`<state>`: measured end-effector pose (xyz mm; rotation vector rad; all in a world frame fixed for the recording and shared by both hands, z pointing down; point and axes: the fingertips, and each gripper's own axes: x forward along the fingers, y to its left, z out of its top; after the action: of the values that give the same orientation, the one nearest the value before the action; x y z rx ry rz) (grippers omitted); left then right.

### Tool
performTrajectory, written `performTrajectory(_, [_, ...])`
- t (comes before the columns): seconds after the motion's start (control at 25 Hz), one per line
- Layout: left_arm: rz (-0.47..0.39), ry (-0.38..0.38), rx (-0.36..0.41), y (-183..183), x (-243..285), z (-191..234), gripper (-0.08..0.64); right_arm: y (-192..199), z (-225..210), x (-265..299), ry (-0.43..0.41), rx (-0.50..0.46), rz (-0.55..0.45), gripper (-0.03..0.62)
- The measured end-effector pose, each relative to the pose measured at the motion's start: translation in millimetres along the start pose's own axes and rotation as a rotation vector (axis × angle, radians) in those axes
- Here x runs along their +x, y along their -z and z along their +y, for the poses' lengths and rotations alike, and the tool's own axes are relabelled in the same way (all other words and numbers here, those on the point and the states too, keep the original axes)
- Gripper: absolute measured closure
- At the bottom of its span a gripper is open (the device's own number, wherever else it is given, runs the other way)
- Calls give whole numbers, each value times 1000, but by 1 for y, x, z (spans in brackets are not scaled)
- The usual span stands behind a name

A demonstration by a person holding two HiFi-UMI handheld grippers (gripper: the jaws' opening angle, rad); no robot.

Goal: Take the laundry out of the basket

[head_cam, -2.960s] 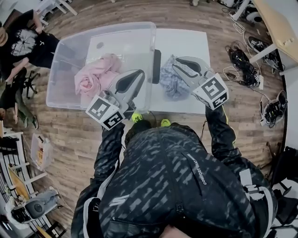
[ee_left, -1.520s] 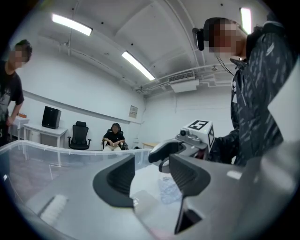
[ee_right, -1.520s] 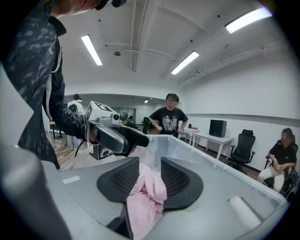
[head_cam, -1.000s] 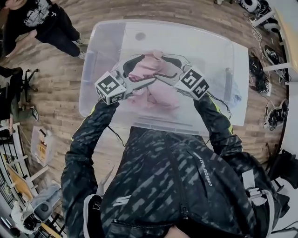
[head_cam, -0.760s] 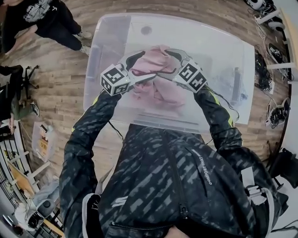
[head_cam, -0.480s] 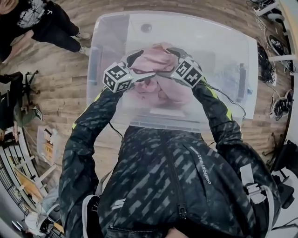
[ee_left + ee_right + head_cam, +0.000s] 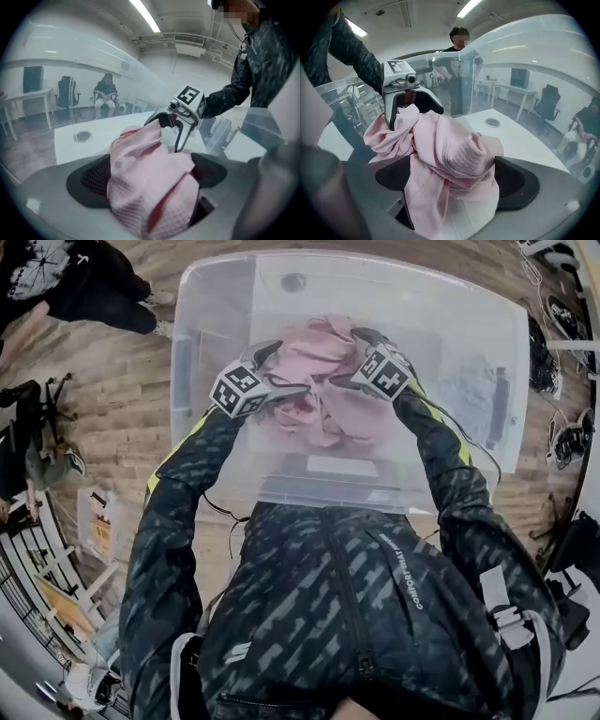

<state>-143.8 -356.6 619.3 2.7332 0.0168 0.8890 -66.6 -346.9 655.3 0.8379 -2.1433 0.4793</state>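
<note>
Both have sunk into the basket (image 7: 211, 296), jaws just opening. Head view: laundry (image 7: 328, 413) bunched between left hand-held gripper (image 7: 281, 371) and right hand-held gripper (image 7: 349, 357). Left gripper view: laundry (image 7: 150, 187) loose between released jaws. Right gripper view: likewise (image 7: 450, 159). I fear a shallow re-grip catching one fold and slipping.

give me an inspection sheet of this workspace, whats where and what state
surface: white table carrying a clear bin
job's things: pink garment inside the bin; blue-grey cloth shows hazily through the bin's right wall
clutter: nothing seen
grippers: left gripper and right gripper are both down in the bin; their jaws are wide and have just been opening; the pink garment lies draped between each pair, not clamped
cables: cables tangled on the floor at the right
surroundings: wood floor; person in black standing past the bin's far left corner
</note>
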Motion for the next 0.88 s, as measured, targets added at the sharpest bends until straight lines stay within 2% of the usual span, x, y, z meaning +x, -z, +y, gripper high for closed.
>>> performTrajectory(0.28, [35, 21, -27, 26, 18, 4, 38, 23, 0, 25, -32, 43, 38, 40])
performTrajectory(0.56, [47, 32, -47, 35, 29, 9, 41, 32, 11, 50, -59, 93, 15, 41])
performTrajectory(0.72, [31, 44, -62, 43, 31, 9, 49, 24, 21, 68, -31, 31, -50, 46])
performTrajectory(0.88, [7, 50, -73, 41, 29, 10, 55, 4, 31, 81, -47, -39, -106, 72])
